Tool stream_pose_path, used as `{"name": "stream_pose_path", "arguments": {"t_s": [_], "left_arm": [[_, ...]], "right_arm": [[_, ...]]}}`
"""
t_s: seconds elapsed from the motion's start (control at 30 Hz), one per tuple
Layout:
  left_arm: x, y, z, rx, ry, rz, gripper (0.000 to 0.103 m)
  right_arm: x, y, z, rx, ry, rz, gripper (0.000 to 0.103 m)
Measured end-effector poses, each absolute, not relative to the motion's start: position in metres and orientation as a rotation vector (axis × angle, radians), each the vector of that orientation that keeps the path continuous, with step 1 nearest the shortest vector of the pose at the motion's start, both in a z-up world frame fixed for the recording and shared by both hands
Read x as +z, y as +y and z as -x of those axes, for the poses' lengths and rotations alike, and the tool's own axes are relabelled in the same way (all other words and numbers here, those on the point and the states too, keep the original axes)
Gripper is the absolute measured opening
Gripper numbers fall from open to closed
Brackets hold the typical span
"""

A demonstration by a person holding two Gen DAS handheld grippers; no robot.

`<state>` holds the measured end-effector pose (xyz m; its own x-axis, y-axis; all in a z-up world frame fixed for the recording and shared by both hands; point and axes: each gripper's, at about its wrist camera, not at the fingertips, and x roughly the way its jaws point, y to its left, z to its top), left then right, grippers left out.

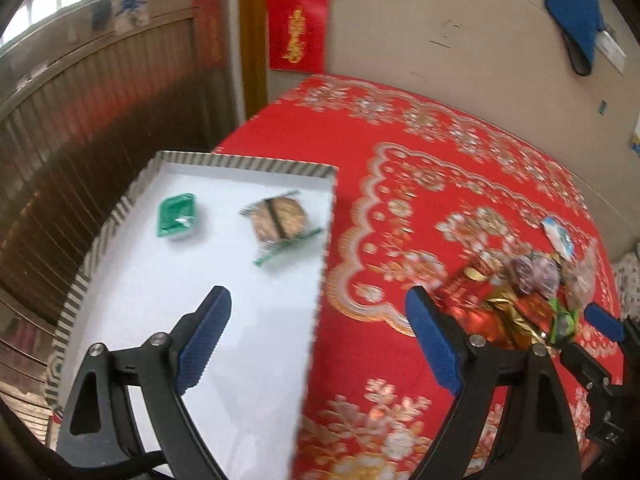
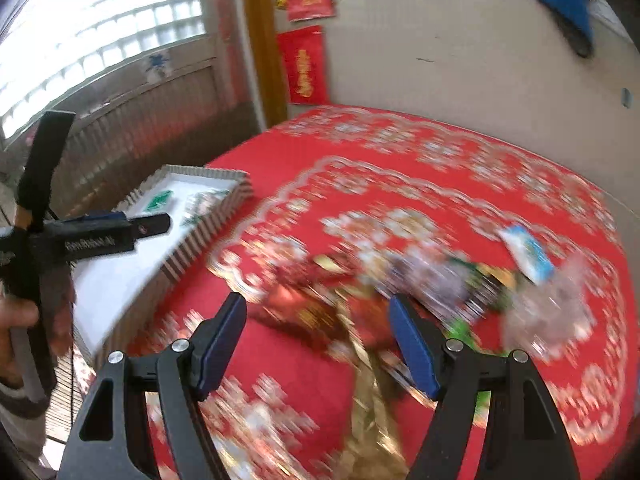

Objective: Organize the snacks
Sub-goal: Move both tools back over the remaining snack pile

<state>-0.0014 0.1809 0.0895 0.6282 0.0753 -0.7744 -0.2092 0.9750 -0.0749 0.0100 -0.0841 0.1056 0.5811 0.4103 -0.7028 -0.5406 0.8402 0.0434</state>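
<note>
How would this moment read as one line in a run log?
tray: two snacks inside | snack pile: on red cloth | left hand-held gripper: open, empty | right hand-held gripper: open, empty

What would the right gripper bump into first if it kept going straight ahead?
Probably the snack pile on the red tablecloth, likely its red and gold wrappers, though blur hides the depth.

Gold characters on the red wall poster [image 1: 297,29] and the claw's white lettering blur beyond reading.
</note>
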Motion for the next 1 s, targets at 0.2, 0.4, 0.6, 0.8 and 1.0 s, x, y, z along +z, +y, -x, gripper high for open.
{"name": "stream_pose_path", "arguments": {"t_s": [0.2,0.4,0.6,0.8,1.0], "left_arm": [[0.085,0.142,-0.001,0.089,0.902,0.125,0.089],[0.074,0.11,-0.009,0.034,0.955,0.125,0.089],[0.057,0.087,-0.028,0.09,1.004,0.086,0.089],[0.041,0.078,-0.051,0.144,1.037,0.066,0.089],[0.025,0.073,-0.062,0.133,1.091,0.026,0.089]], "right_arm": [[0.093,-0.136,-0.004,0.48,0.815,0.137,0.074],[0.094,-0.151,-0.003,0.487,0.819,0.107,0.074],[0.091,-0.15,-0.005,0.514,0.821,0.1,0.074],[0.086,-0.156,-0.007,0.517,0.837,0.096,0.074],[0.088,-0.161,-0.009,0.523,0.836,0.083,0.074]]}}
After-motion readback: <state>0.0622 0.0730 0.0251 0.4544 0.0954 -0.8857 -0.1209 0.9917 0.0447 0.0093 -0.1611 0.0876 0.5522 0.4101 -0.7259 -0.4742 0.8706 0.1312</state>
